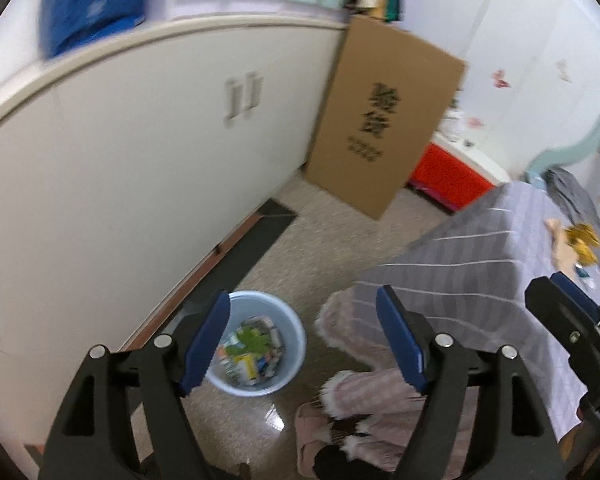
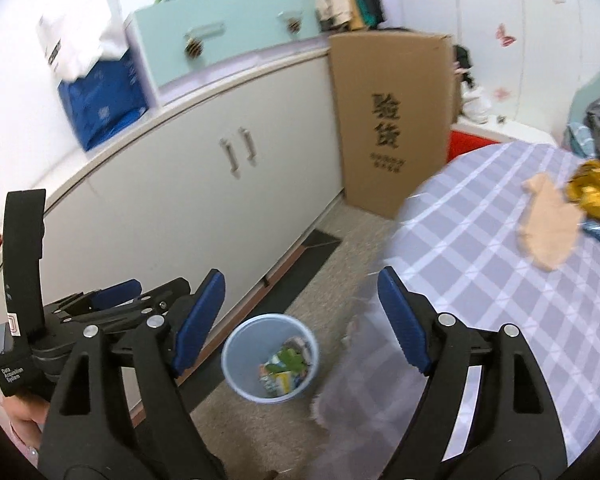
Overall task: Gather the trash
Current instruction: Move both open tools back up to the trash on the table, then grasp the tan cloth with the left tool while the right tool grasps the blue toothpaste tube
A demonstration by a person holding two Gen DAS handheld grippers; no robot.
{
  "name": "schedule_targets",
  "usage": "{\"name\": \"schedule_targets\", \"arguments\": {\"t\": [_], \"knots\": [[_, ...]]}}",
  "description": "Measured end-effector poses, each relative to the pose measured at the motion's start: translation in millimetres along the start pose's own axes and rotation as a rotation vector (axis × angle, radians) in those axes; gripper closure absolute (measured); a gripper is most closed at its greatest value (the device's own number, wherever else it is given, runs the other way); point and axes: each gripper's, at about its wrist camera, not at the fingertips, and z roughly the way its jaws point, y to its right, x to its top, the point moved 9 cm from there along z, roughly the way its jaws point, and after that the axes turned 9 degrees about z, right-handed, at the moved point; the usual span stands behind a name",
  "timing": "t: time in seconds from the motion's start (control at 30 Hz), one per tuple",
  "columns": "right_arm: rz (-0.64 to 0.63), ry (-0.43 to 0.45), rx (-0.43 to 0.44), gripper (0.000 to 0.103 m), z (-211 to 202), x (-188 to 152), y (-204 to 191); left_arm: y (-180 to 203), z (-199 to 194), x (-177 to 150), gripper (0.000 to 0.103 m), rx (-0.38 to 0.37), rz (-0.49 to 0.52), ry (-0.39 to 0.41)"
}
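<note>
bin (image 1: pixel 256 350) below spread left tool (image 1: pixel 300 344)

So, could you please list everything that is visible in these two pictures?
Round plastic bin: one, light blue, on floor by cabinet, trash inside.
Crumpled foil wrappers: a cluster, gold, on bed.
Checked bedsheet: one, grey-lilac, right.
Tall cardboard box: one, brown, against cabinet end.
Two-door cabinet: one, cream, left.
Drawer unit: one, mint, on cabinet.
Left gripper: black, blue pads, open, empty.
Right gripper: same, open, empty.
</note>
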Motion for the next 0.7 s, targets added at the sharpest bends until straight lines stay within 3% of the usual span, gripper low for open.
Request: {"name": "schedule_targets", "arguments": {"t": [0.27, 0.4, 0.6, 0.7], "knots": [[0.084, 0.084, -0.106, 0.024, -53, 33, 106, 137, -2, 34, 0.025, -0.151, 0.160, 0.038], [0.117, 0.113, -0.209, 0.022, -75, 47, 172, 204, 4, 42, 0.025, -0.178, 0.267, 0.045], [0.124, 0.079, -0.343, 0.022, -80, 51, 248, 288, 30, 43, 0.025, -0.243, 0.400, 0.021], [0.114, 0.041, -0.387, 0.022, -74, 47, 278, 311, 49, 45, 0.025, -0.225, 0.446, 0.007]]}}
